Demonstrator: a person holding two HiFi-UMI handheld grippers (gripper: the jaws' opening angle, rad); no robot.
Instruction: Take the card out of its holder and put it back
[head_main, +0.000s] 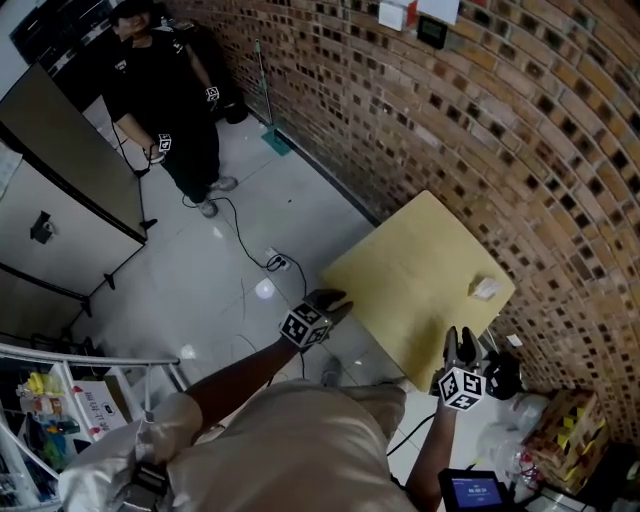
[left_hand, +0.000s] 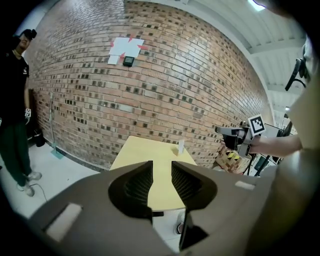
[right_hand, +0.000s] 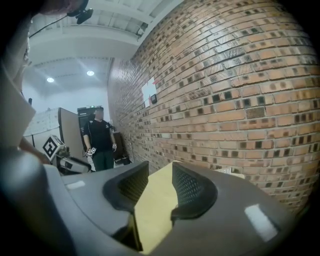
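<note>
My left tongs hang in the air at the near edge of the pale yellow square table top. Their two dark ribbed jaws stand apart with only bare table top showing in the gap. My right tongs hover off the table's nearest corner, their jaws likewise parted and gripping nothing. The cube with black and white square markers sits just behind them.

The small white card stands upright in its low pale holder on the far side of the table, close to the red-brown brick wall. It is well apart from both pairs of tongs, and neither touches it. From my head camera the card and holder read as a single pale lump near the table's edge beside the wall.

A person in black clothes stands on the light grey tiled floor, well away from the table, with a marker cube at each hand. A black cable trails across the floor towards the table.
</note>
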